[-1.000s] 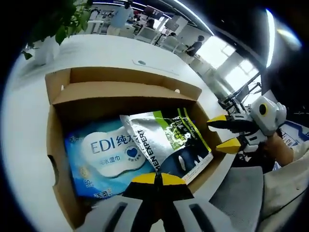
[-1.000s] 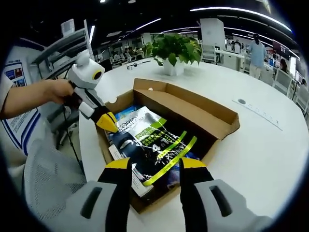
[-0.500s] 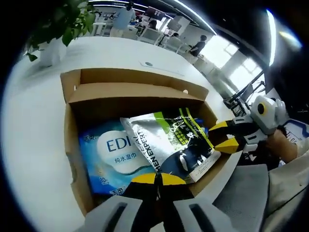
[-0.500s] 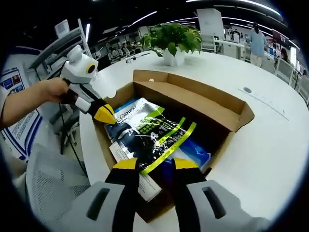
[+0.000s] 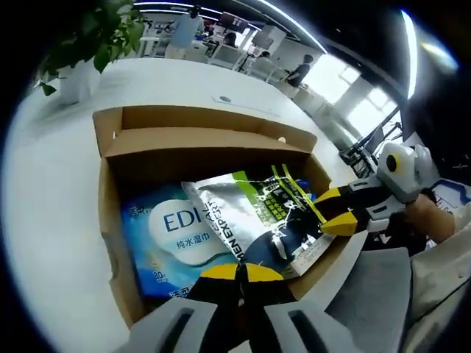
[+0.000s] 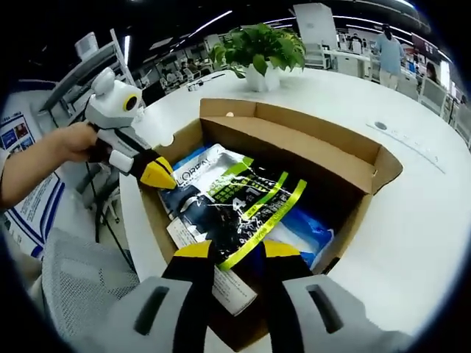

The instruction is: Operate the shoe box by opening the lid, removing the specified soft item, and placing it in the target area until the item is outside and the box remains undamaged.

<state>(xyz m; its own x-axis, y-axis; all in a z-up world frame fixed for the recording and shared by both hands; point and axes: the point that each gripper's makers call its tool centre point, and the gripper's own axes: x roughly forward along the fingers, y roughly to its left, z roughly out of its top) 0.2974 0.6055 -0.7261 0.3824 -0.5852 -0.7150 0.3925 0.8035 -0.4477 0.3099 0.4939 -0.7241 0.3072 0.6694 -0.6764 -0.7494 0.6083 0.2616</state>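
A: Big things first. White round desk (image 6: pixel 427 213) carries an open brown cardboard shoe box (image 5: pixel 199 140), lid folded back at its far side. A green potted plant (image 6: pixel 259 50) stands on the desk beyond the box.

B: Contents?

A: Two soft packs. A blue wet-wipe pack with a white label (image 5: pixel 173 235) lies flat on the box floor. A silver, black and green foil pouch (image 5: pixel 261 217) lies on top of it, partly covering it, tilted toward one side wall. I judge the pouch to be the item to take out, being uppermost.

B: Which way does it lie from the fingers?

A: Its long axis runs from the near corner of the box toward the folded lid. In the right gripper view it sits straight ahead of the right gripper (image 6: pixel 237 251), the near edge of the pouch just beyond the yellow fingertips. The left gripper (image 6: pixel 157 174) is at the box's side wall, its tip at or just above the pouch's corner; I cannot tell if it touches.

B: Finger state?

A: Right fingers stand at a narrow gap, holding nothing. Left fingers are closed together, nothing between them that I can make out.

B: Nearer hand?

A: Both are close; the right is better lined up along the long axis.
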